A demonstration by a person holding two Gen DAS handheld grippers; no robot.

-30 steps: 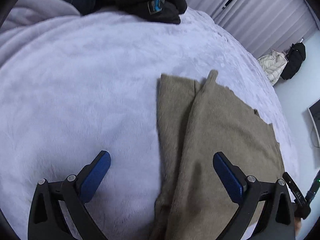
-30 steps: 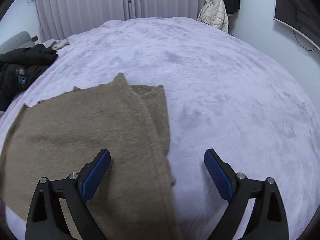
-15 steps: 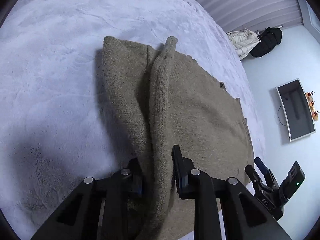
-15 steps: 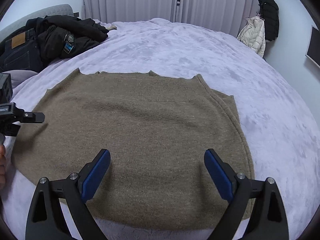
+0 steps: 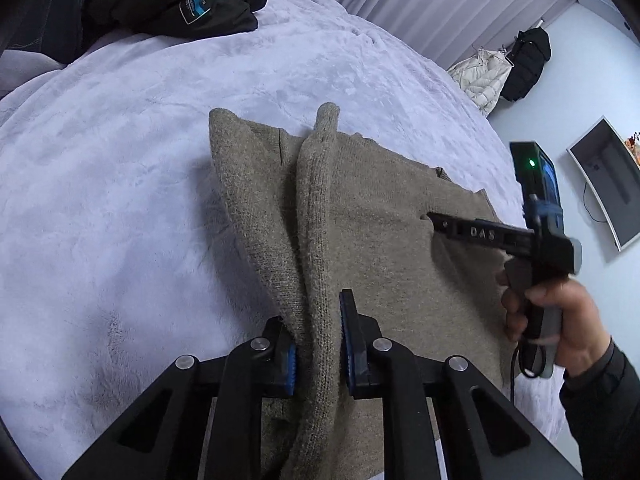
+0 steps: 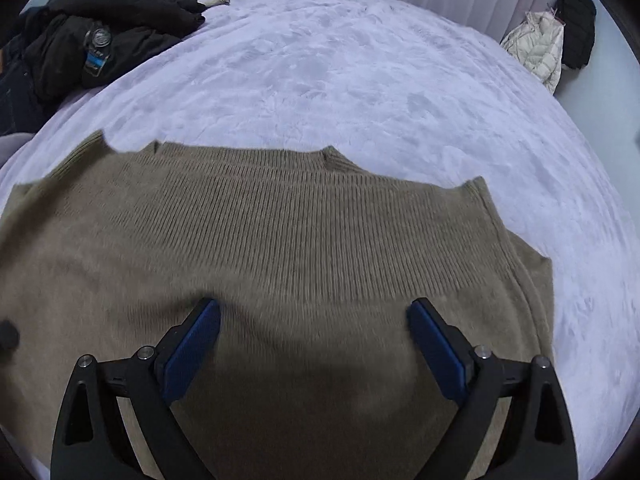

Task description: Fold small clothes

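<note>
An olive-brown knitted sweater lies on a lilac bedspread. My left gripper is shut on a raised fold of the sweater's left side, pinched between its blue pads. In the right wrist view the sweater is spread flat, ribbed edge on the far side. My right gripper is open, low over the sweater's near middle, holding nothing. It also shows in the left wrist view, held by a hand over the sweater's right part.
A pile of black clothes lies at the bed's far left corner. Curtains run along the back wall. A white jacket and a black one hang at the right. A monitor is on the right wall.
My left gripper closed on the sweater's fold and has lifted it. My right gripper swung from the bed's right side to over the sweater and lowered towards it, still open.
</note>
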